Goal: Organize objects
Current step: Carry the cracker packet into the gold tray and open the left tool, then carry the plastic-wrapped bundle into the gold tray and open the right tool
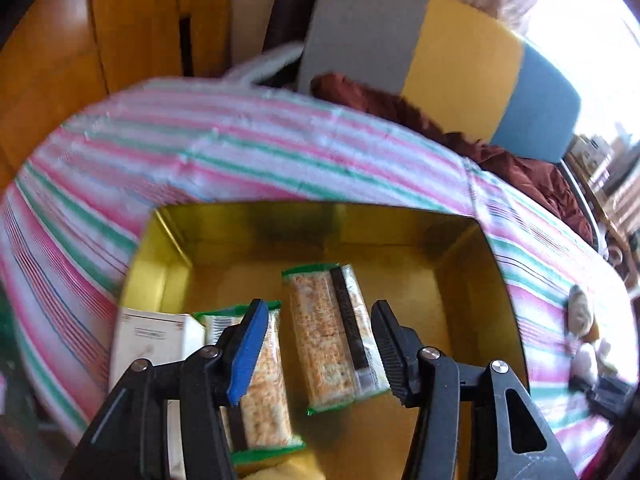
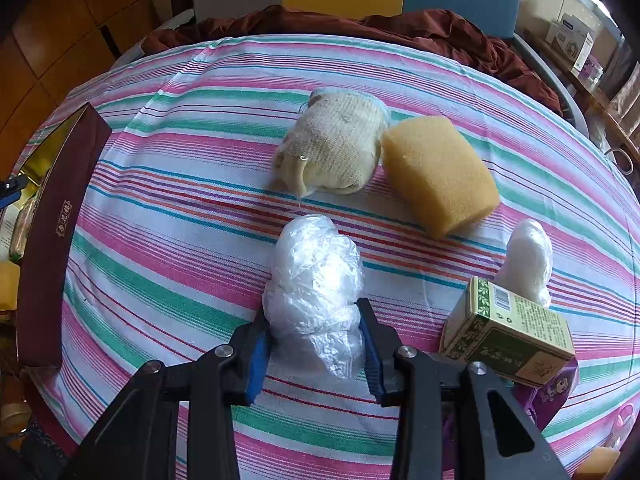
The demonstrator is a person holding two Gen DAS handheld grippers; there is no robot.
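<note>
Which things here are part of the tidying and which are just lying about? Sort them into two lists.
Part of the job:
- box with gold lining
- cracker packs in it
- white carton in it
- plastic bag wad in the right gripper
- second bag wad
- sponge
- knit bundle
- green carton

Lying about:
- striped cloth
- brown blanket

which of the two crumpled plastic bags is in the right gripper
The larger plastic bag at the centre front, pinched by the right gripper. The smaller bag sits free behind the green box.
</note>
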